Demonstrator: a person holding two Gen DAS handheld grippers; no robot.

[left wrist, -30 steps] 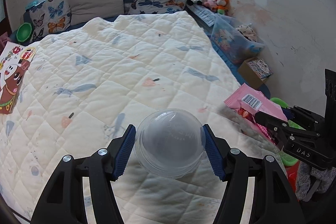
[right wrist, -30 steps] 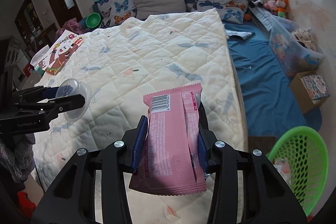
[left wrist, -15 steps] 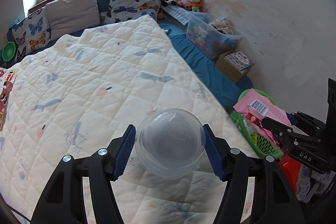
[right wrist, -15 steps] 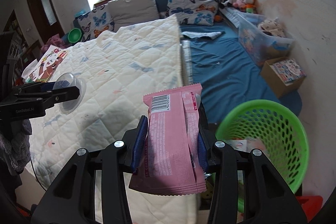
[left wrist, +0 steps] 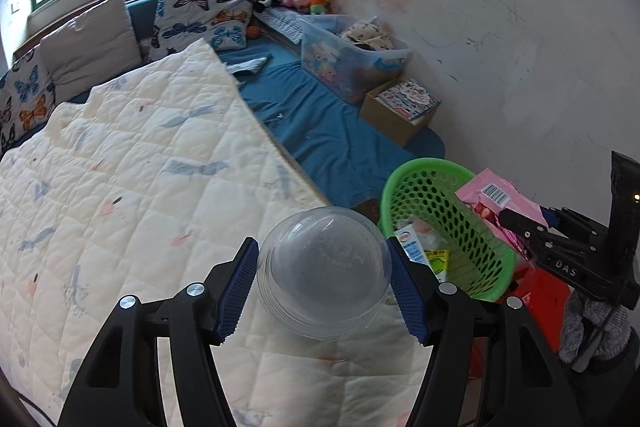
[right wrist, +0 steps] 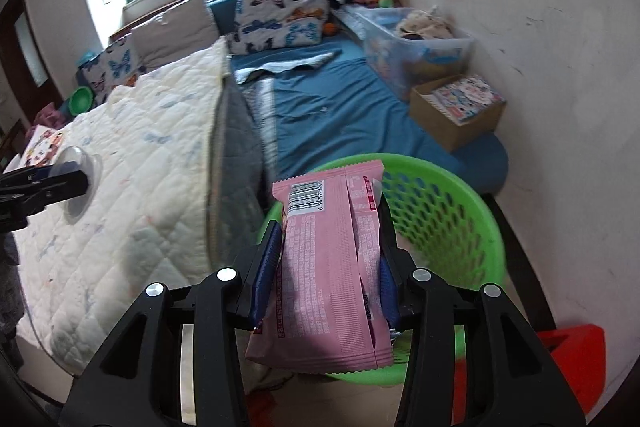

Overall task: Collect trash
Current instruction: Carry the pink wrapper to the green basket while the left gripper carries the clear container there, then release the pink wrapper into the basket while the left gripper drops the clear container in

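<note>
basket: the green basket [right wrist: 448,211] sits lower right in the right wrist view, on the floor past the edge of the quilt [left wrist: 120,187]. In the left wrist view it's right of centre and you can see a few bits already in it, a small carton [left wrist: 410,247] and some crumpled stuff, so I'd say part of the job is done.

right claw: the right gripper [right wrist: 326,275] has the pink wrapper [right wrist: 328,267] between its blue pads, bottom centre of the frame, hanging right over the basket's near rim. The jaws are opening, and the wrapper is between them, looks like it's about to drop in. Not in the basket yet though.

left claw: the left gripper [left wrist: 324,283] is clamped on the clear plastic dome lid [left wrist: 324,267], pads pressed on both sides, bottom centre of its view. It's over the corner of the quilt, just left of the basket, so not lined up for a drop.

left to do: wrapper needs to actually land, then the dome has to go across and into the basket too.

anything else: the quilt looks pretty clean from here, can't see more trash on it. The boxes and toys along the wall at upper right look like stuff that just lives there, not rubbish.
</note>
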